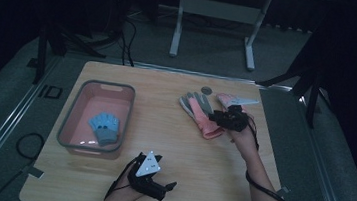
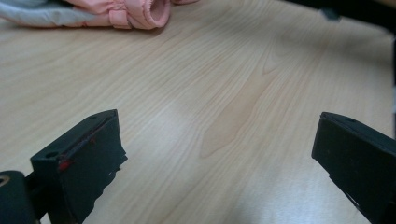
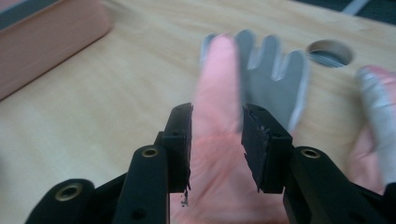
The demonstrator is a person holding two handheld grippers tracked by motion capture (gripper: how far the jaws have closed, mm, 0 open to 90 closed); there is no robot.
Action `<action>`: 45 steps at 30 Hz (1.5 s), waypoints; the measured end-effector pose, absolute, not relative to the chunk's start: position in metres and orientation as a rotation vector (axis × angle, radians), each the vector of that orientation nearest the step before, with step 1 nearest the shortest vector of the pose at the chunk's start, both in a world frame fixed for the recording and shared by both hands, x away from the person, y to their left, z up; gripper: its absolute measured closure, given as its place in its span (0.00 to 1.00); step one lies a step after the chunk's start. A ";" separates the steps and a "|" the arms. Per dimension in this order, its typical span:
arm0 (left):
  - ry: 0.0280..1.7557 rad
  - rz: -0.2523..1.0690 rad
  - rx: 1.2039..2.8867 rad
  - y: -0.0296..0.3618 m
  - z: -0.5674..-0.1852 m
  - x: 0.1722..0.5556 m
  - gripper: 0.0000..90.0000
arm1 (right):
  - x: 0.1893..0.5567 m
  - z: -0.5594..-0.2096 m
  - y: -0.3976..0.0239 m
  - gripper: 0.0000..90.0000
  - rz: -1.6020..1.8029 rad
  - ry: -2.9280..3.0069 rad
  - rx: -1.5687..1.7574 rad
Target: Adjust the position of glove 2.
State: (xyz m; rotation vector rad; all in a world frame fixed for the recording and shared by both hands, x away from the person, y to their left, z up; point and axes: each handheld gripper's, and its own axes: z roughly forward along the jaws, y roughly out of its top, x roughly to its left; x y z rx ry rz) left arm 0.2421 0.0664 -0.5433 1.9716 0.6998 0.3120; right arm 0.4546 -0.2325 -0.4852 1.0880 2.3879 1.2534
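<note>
1. Jaws of the right gripper [image 3: 217, 144] stand narrowly apart astride the pink-and-grey glove [image 3: 224, 154], which lies flat on the tabletop [image 1: 172, 145]; whether the pads press on it I cannot tell, as the glove is blurred
2. High view: right gripper [image 1: 217, 117] sits over the cuff end of that glove [image 1: 199, 112], at the far right of the tabletop
3. Second pink glove [image 1: 224, 99] lies just beside the first
4. Left gripper [image 2: 215, 154] hangs low over bare wood, jaws wide apart with nothing between them
5. Left gripper [image 1: 170, 185] is near the front edge, well apart from the gloves
6. Pink bin [image 1: 77, 115] at the left holds a blue glove [image 1: 105, 127]
</note>
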 end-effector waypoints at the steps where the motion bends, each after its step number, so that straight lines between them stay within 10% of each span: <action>1: 0.703 0.313 1.972 0.067 -0.544 0.241 0.02 | 0.460 -0.486 -0.232 0.69 1.245 2.389 1.092; 16: 0.739 0.296 1.944 0.076 -0.550 0.241 0.02 | 0.518 -0.530 -0.201 0.64 1.000 2.507 1.060; 21: 0.740 0.292 1.940 0.076 -0.551 0.241 0.02 | 0.516 -0.530 -0.194 0.90 0.901 2.509 1.022; 45: 0.747 0.408 1.946 0.075 -0.554 0.241 0.02 | 0.388 -0.471 -0.173 0.98 1.138 2.115 1.512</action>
